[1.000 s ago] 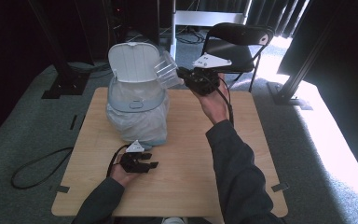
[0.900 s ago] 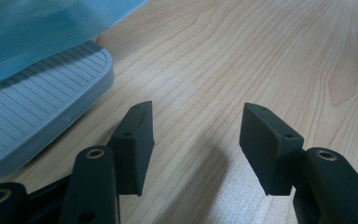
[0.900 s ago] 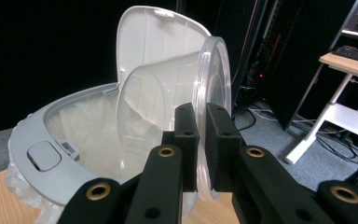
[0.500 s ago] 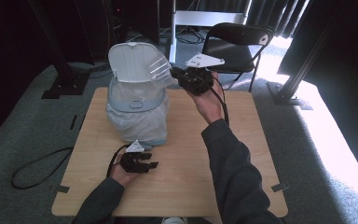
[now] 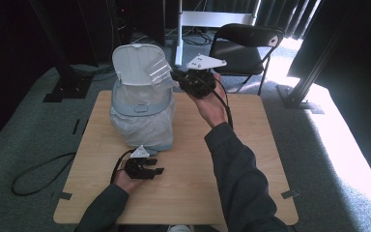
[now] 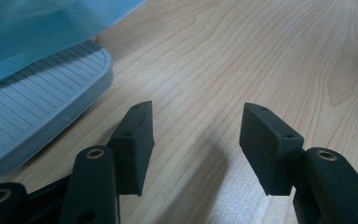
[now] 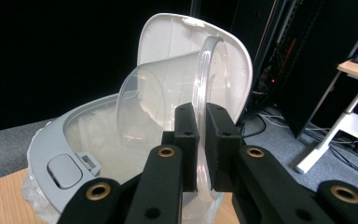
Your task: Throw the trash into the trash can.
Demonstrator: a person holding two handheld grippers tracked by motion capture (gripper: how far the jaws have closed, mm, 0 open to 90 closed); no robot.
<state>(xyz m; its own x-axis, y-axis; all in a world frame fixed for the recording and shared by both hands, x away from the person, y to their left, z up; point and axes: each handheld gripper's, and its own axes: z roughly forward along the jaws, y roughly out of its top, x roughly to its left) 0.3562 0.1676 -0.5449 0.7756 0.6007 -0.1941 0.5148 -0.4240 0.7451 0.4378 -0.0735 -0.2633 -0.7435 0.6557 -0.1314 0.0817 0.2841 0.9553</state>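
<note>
The right gripper (image 7: 201,140) has its fingers (image 7: 186,140) pinched on the rim of a clear cup (image 7: 168,107). The cup lies tipped on its side, its base pointing away from the fingers and down toward the open bin (image 5: 142,113), its mouth toward the gripper. The bin's mouth sits just below and beyond the cup, the raised lid (image 7: 191,56) behind it. The left gripper (image 6: 196,140) rests low on the counter (image 5: 251,140) near the bin's foot, fingers wide and empty; the right is plainly nearer.

Stood at the bench's (image 5: 251,145) back left: bin (image 5: 142,113). Held over it: cup (image 5: 158,72). Behind the bench: chair (image 5: 246,41).
</note>
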